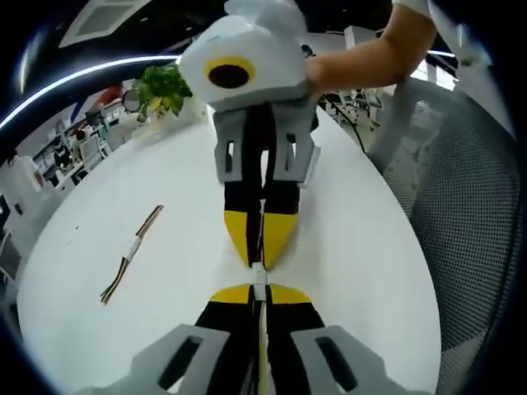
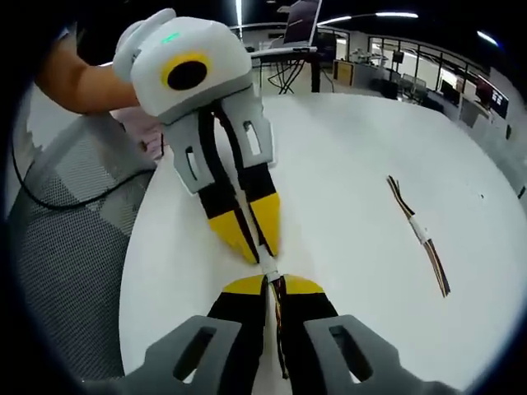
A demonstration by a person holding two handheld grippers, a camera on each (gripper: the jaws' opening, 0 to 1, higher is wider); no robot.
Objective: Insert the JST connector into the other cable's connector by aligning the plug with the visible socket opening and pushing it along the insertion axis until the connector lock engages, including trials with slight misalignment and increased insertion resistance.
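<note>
Yellow-tipped black jaws of our left gripper (image 1: 258, 290) rise from the bottom centre of the left gripper view, clamped tight on a small white JST connector (image 1: 259, 277) with its thin wires running back between them. Directly above it the right gripper (image 1: 262, 255) points down at us, jaws pinched on the mating end, so the two tips nearly touch over the white round table (image 1: 362, 247). A spare multicoloured cable with a white joint (image 1: 132, 251) lies at left centre. In the right gripper view, our right gripper (image 2: 276, 284) at bottom centre grips its cable too, and the left gripper (image 2: 262, 251) slants in from the upper left. We judge the housings meet at a slight angle, so we should square both along one axis before pushing steadily until the lock engages.
</note>
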